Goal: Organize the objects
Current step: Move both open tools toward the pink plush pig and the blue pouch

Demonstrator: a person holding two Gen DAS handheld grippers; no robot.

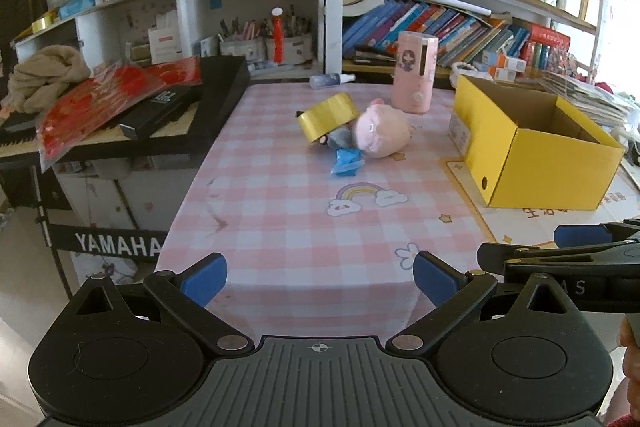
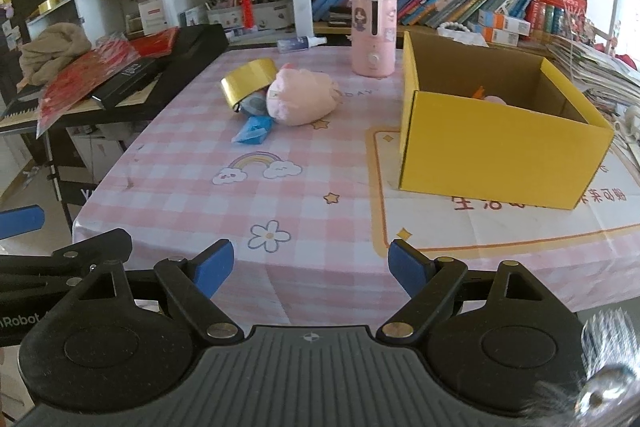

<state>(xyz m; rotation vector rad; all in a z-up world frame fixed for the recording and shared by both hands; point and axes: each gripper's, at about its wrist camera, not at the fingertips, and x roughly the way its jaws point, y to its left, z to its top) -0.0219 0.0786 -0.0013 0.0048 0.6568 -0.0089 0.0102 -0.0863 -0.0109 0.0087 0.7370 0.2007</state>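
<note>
A gold tape roll point(image 1: 327, 117) point(image 2: 249, 80), a pink plush toy point(image 1: 382, 133) point(image 2: 301, 99) and a blue wrapped packet point(image 1: 346, 161) point(image 2: 253, 129) lie bunched in the middle of the pink checked table point(image 1: 300, 219) point(image 2: 312, 179). An open yellow box point(image 1: 532, 151) point(image 2: 500, 131) stands to their right, with something pink and orange low inside. My left gripper point(image 1: 320, 281) hovers open over the table's near edge, nothing between its blue pads. My right gripper point(image 2: 311, 267) is open and bare too, close beside the left and well short of the pile.
A tall pink canister point(image 1: 414, 71) point(image 2: 374, 31) and a small spray bottle point(image 1: 330, 79) point(image 2: 302, 43) stand at the table's far side. A black keyboard point(image 1: 160, 115) piled with red packets flanks the left. Bookshelves point(image 1: 460, 15) rise behind.
</note>
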